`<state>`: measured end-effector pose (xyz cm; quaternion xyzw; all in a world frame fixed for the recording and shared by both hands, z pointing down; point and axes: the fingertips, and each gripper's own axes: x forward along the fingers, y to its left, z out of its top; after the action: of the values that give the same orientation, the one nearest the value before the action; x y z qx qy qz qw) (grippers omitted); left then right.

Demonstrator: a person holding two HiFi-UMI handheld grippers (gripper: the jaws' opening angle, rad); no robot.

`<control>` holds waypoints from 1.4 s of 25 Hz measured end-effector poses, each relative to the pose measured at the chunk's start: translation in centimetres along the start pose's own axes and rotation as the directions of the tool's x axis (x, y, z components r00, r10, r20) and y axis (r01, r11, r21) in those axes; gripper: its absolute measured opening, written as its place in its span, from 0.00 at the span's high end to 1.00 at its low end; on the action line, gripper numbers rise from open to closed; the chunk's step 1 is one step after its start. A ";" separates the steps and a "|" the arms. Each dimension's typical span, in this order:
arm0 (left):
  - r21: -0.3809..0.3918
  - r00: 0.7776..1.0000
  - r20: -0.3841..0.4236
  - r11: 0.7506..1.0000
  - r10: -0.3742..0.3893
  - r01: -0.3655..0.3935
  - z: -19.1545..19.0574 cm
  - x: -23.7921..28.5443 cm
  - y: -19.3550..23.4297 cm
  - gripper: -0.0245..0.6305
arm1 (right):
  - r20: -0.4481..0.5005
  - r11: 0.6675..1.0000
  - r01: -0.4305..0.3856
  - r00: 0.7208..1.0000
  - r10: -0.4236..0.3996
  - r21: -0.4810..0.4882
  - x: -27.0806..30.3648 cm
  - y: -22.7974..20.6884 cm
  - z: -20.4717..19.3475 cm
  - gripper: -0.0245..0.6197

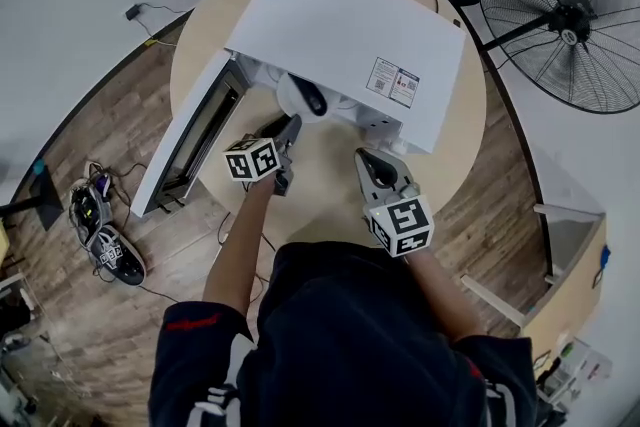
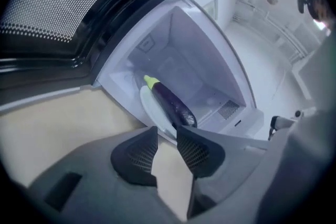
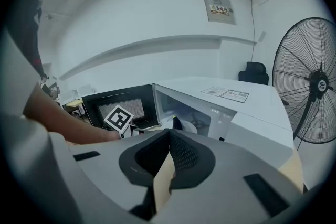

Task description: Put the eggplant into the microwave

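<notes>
The purple eggplant (image 2: pixel 172 104) with its green stem lies on a white plate (image 2: pixel 149 107) inside the open white microwave (image 1: pixel 350 35). Just in front of the cavity my left gripper (image 2: pixel 167 145) is open, its dark pads apart with only the table between them, and the eggplant is free beyond its tips. From the head view it (image 1: pixel 285 137) points into the opening at the eggplant (image 1: pixel 316 99). My right gripper (image 3: pixel 167 140) is shut with nothing in it and hovers over the table (image 1: pixel 330 190) before the microwave (image 3: pixel 220 107).
The microwave door (image 1: pixel 190 140) swings out wide to the left, over the table's edge. A large floor fan (image 1: pixel 570 15) stands at the right. Shoes (image 1: pixel 105 230) and cables lie on the wooden floor at the left.
</notes>
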<state>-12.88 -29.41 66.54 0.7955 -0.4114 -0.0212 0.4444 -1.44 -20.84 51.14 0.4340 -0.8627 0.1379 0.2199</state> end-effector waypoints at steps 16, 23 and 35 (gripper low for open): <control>0.026 1.000 -0.001 0.999 0.027 -0.027 0.6 2.1 -0.3 0.79 | -0.012 1.000 -0.011 1.000 0.011 -0.004 0.5 -0.2 -0.1 0.95; -0.014 0.998 0.026 0.998 0.057 -0.056 1.3 3.1 0.0 0.78 | -0.011 1.000 -0.006 1.000 0.006 -0.002 0.4 -0.4 0.0 0.95; -0.049 0.999 0.028 0.998 0.035 -0.034 0.9 3.1 0.0 0.63 | -0.011 1.000 0.002 1.000 -0.002 -0.002 0.1 -0.4 -0.1 0.95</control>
<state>-11.18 -32.14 67.01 0.7770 -0.4308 -0.0350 0.4577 -1.09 -21.07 51.31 0.4337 -0.8613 0.1394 0.2251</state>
